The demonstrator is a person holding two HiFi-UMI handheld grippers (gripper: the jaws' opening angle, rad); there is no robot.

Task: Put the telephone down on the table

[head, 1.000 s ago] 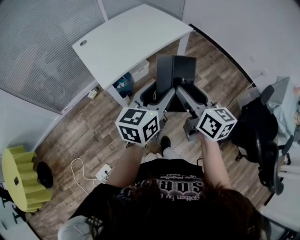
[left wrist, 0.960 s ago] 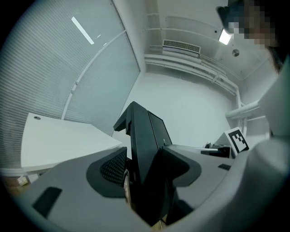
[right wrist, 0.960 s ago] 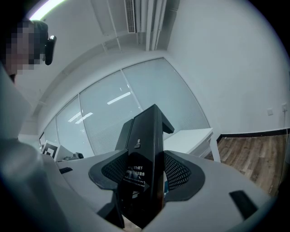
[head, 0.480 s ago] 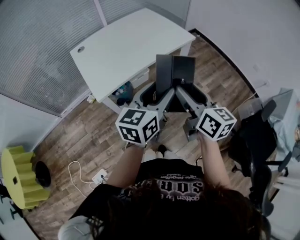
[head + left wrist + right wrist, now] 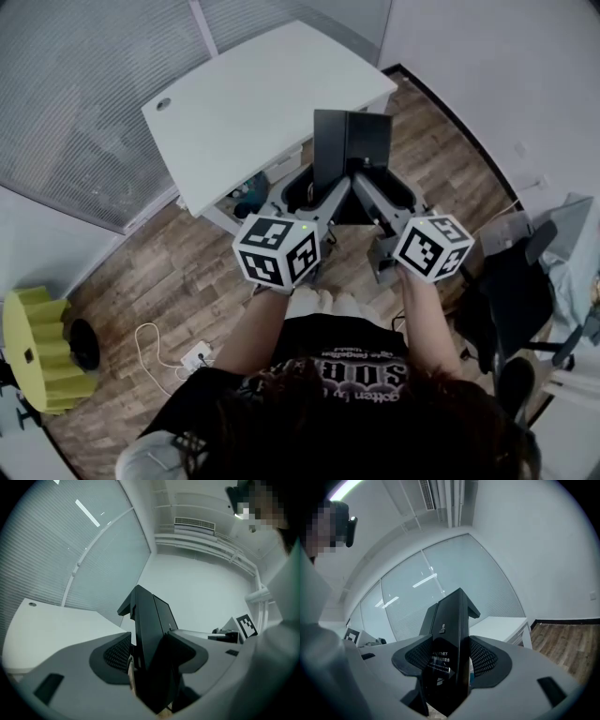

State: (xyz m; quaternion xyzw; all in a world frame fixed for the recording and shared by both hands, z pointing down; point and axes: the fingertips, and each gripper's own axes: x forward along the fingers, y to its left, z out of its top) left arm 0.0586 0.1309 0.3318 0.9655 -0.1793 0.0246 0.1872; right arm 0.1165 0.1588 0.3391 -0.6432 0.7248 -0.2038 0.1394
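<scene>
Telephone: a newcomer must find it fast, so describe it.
Find the white table by the blinds. Beside its edge, the left gripper and right gripper clamp the telephone. It is the only black slab held aloft.

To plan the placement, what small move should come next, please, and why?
Probably carry the telephone forward and left over the white table before lowering: left gripper and right gripper both clamp it, and it seems to hang near the table's edge, above floor.
</scene>
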